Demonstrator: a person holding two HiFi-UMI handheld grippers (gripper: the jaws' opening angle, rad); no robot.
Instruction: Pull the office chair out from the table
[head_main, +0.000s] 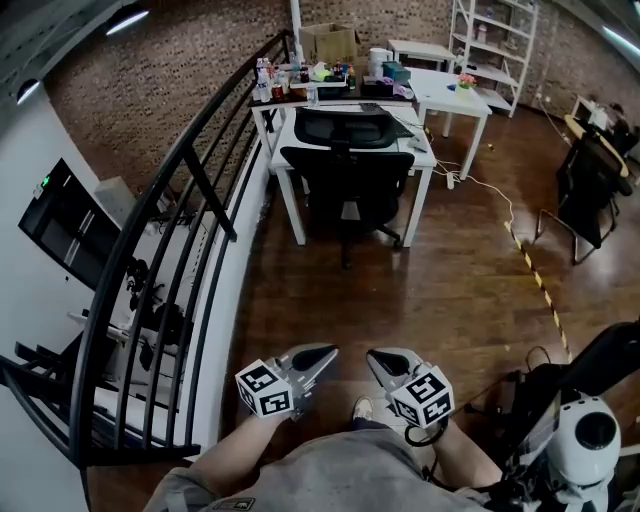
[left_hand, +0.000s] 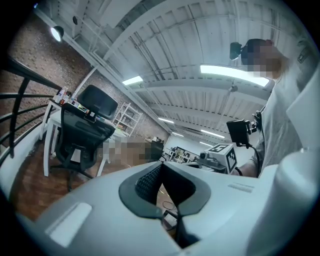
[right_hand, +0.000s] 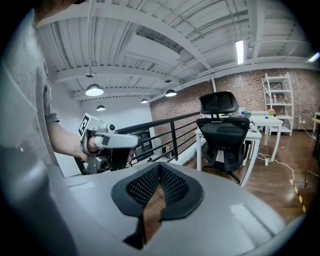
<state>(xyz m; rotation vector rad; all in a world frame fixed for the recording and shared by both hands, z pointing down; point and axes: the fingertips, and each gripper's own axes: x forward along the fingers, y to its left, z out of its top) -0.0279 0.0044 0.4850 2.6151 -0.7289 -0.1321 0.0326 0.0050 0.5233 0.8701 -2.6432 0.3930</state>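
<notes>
The black office chair (head_main: 347, 185) stands tucked under a white table (head_main: 428, 160) at the far side of the wooden floor. It also shows in the left gripper view as the chair (left_hand: 82, 132) and in the right gripper view as the chair (right_hand: 225, 132). Both grippers are far from it, close to the person's body at the bottom of the head view. My left gripper (head_main: 328, 355) is shut with nothing in it. My right gripper (head_main: 373, 358) is also shut and empty. The two are held side by side, tips towards the chair.
A black metal railing (head_main: 190, 200) curves along the left side. The table's top holds bottles and boxes. A second white table (head_main: 455, 95) and a shelf (head_main: 495, 40) stand behind. Another black chair (head_main: 590, 190) is at right. Yellow-black tape (head_main: 540, 285) and a cable cross the floor.
</notes>
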